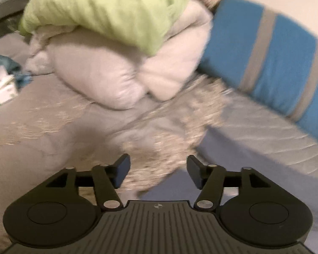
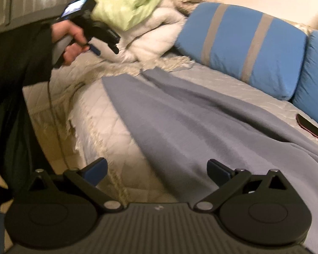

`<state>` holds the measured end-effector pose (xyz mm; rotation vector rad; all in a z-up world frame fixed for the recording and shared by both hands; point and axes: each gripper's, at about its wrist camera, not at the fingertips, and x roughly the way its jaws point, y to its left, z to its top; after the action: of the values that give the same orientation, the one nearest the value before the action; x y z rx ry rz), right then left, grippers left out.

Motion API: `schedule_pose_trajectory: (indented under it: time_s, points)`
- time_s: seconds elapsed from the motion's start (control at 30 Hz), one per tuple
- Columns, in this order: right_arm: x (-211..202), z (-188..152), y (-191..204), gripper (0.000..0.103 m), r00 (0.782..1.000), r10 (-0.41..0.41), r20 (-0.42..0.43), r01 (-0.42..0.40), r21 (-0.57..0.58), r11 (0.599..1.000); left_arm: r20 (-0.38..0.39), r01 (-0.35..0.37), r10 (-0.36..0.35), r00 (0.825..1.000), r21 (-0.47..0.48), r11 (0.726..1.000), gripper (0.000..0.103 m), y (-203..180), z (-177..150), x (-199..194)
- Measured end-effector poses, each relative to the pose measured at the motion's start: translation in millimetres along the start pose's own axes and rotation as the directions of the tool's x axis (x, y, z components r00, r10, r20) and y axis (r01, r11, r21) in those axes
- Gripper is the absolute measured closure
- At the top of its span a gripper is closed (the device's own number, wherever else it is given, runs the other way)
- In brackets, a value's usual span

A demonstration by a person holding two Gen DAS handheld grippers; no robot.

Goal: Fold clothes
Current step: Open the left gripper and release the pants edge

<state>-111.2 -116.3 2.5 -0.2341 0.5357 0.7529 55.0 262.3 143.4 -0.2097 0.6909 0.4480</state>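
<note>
Grey-blue garment (image 2: 180,114) lies spread flat on the bed (image 2: 108,114), running from near the front edge back toward the pillows; a few soft creases, nothing folded over that I can see. In my left wrist view only its near corner (image 1: 201,182) shows, next to a fringed cream throw (image 1: 163,139) that overlaps the quilted cover. My right gripper (image 2: 156,172) hovers over the front edge of the bed above the garment's near end, jaws spread wide, holding nothing. My left gripper (image 1: 158,173) is also released, jaws apart, nothing between them, above the throw and the garment's corner; right view shows it (image 2: 105,45) held in my left hand (image 2: 71,42), dark sleeve, up near the back left of the bed, clear of the cloth. Behind: blue cushion with grey stripes (image 2: 243,48) along the back edge, a second blue cushion (image 2: 313,78) to its right, a white duvet pile (image 1: 120,67) with a lime-green pillow (image 1: 108,10) on top at back left. Dark flat object (image 2: 311,127) at right edge beside the cushions, can't identify. Left view is motion-blurred; small items (image 1: 2,84) at far left edge, unclear.
</note>
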Motion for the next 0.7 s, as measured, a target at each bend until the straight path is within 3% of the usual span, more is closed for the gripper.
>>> schedule_pose_trajectory:
  time_s: [0.17, 0.3, 0.7]
  points:
    - [-7, 9, -16, 0.000, 0.998, -0.023, 0.062, 0.018, 0.075, 0.997, 0.035, 0.170, -0.174, 0.984, 0.102, 0.980, 0.035, -29, -10, -14]
    - [-12, 8, -33, 0.000, 0.993, -0.065, 0.100, 0.049, 0.157, 0.986, 0.054, 0.241, -0.251, 0.966, 0.153, 0.958, 0.034, -53, -20, -28]
    - [-26, -1, -48, 0.000, 0.979, -0.185, 0.082, 0.160, 0.248, 0.955, 0.123, 0.402, -0.402, 0.907, 0.030, 0.915, 0.025, -60, -51, -73]
